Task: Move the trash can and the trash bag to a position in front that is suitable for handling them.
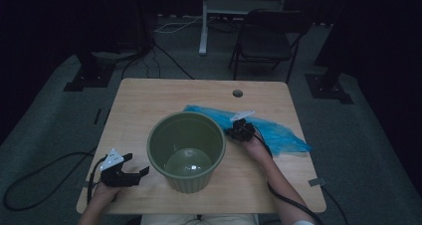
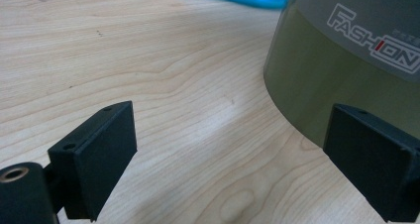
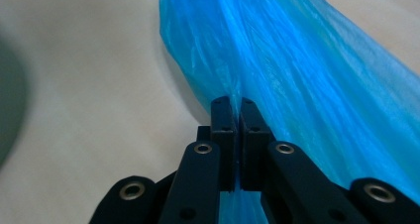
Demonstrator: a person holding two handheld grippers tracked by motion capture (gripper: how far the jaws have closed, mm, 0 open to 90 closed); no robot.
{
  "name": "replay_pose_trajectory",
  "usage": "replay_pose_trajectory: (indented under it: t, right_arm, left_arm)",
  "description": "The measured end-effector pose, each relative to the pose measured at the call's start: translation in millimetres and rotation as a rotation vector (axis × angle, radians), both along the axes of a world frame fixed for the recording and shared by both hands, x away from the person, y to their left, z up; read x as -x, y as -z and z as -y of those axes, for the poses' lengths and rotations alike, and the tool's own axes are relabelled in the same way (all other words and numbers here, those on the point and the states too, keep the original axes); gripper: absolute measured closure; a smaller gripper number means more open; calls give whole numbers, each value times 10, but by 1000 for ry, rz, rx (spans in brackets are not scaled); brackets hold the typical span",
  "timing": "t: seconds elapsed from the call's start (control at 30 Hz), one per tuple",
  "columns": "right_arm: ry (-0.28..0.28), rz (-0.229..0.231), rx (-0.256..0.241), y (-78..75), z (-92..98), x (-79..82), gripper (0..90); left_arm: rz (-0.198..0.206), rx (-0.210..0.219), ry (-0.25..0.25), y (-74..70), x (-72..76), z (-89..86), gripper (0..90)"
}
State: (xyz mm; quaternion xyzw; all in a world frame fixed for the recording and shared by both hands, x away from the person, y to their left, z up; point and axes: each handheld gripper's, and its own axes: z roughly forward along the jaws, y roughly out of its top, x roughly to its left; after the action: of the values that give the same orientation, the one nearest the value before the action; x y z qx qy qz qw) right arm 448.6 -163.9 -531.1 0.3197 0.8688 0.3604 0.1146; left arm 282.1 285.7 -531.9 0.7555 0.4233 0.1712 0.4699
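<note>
Between the pressed-together jaws of the right gripper (image 3: 236, 110), a fold of the blue plastic bag (image 3: 307, 80) was pinched; its far end ran out of frame. Thin, crinkled and translucent, the bag lay flat on the wooden table (image 1: 149, 105) behind the green bucket (image 1: 186, 150). Beside the bucket, the left gripper (image 1: 133, 165) stood wide and empty, and dim light blurred detail.

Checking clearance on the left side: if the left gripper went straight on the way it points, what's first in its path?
Probably the green bin. The left gripper is open, bare table between its jaws, but its right-hand jaw already lines up with the bin's wall. Depth is unclear.
</note>
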Motion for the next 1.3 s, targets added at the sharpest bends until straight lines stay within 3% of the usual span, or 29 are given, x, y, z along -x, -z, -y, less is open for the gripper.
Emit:
replay_pose_trajectory:
  t: [0.07, 0.13, 0.17, 0.2, 0.27, 0.37, 0.43, 0.47, 0.53, 0.57, 0.6, 0.63, 0.67, 0.7, 0.73, 0.77, 0.8, 0.83, 0.87, 0.93, 0.97, 1.0, 1.1, 1.13, 1.17, 1.2, 1.27, 1.3]
  right_arm:
    - [-1, -24, -2, 47, 92, 139, 810]
    - [9, -45, -60, 84, 193, 254, 712]
    - [19, -50, -58, 77, 229, 297, 648]
    - [35, -35, -48, 61, 255, 350, 587]
    - [66, -29, -90, -2, 339, 458, 499]
    - [135, -11, -153, -140, 528, 634, 436]
    - [188, 15, -173, -235, 695, 735, 415]
    - [188, 15, -173, -235, 695, 735, 415]
    - [264, 59, -165, -324, 888, 802, 403]
    - [358, 102, -136, -390, 1100, 821, 383]
    - [358, 102, -136, -390, 1100, 821, 383]
    - [456, 115, -125, -409, 1316, 801, 374]
    - [456, 115, -125, -409, 1316, 801, 374]
    - [538, 105, -121, -385, 1498, 755, 361]
    - [573, 97, -123, -358, 1569, 724, 347]
    - [573, 97, -123, -358, 1569, 724, 347]
    - [625, 73, -118, -280, 1671, 644, 320]
    - [625, 73, -118, -280, 1671, 644, 320]
    - [660, 42, -119, -182, 1735, 549, 290]
    - [671, 25, -119, -130, 1756, 502, 283]
    - [687, -6, -99, -34, 1765, 435, 270]
    - [687, -6, -99, -34, 1765, 435, 270]
    - [680, -19, -37, 94, 1714, 408, 259]
    - [681, 18, 3, 141, 1660, 429, 261]
    - [681, 18, 3, 141, 1660, 429, 261]
    - [689, 43, -1, 152, 1625, 455, 366]
    - [689, 43, -1, 152, 1625, 455, 366]
    - [656, 61, -9, 144, 1568, 478, 601]
  left_arm:
    - [0, 3, -6, -1, 11, -9, 69]
    - [0, 1, -7, 0, 16, -10, 69]
    - [0, 2, -9, 1, 18, -6, 69]
    - [0, 0, -9, 0, 20, -1, 69]
    - [3, -1, -3, -5, 29, 11, 69]
    - [4, 1, 2, -9, 42, 24, 69]
    - [2, -1, 2, -6, 42, 26, 69]
    - [2, -1, 2, -6, 42, 26, 69]
    - [-1, -4, 2, -3, 36, 29, 69]
    - [0, -4, 2, -2, 35, 35, 69]
    - [-1, -2, 3, -2, 35, 42, 69]
    - [3, -8, 9, -7, 37, 57, 69]
    - [3, -8, 9, -7, 37, 57, 69]
    - [2, -8, 12, -7, 38, 64, 69]
    - [2, -10, 13, -7, 37, 68, 69]
    - [2, -13, 12, -6, 35, 70, 69]
    - [3, -15, 9, -5, 32, 68, 69]
    - [2, -16, 6, -5, 29, 65, 69]
    - [2, -15, 5, -5, 27, 59, 69]
    - [1, -12, 2, -7, 31, 52, 69]
    - [2, -9, -3, -9, 42, 45, 69]
    - [2, -9, -3, -9, 42, 45, 68]
    - [4, -6, -5, -16, 60, 31, 69]
    - [4, -2, -7, -16, 62, 27, 69]
    - [3, 1, -9, -15, 63, 25, 69]
    - [3, 0, -12, -13, 64, 25, 69]
    - [2, -2, -11, -11, 65, 25, 69]
    - [1, -4, -3, -8, 72, 45, 69]
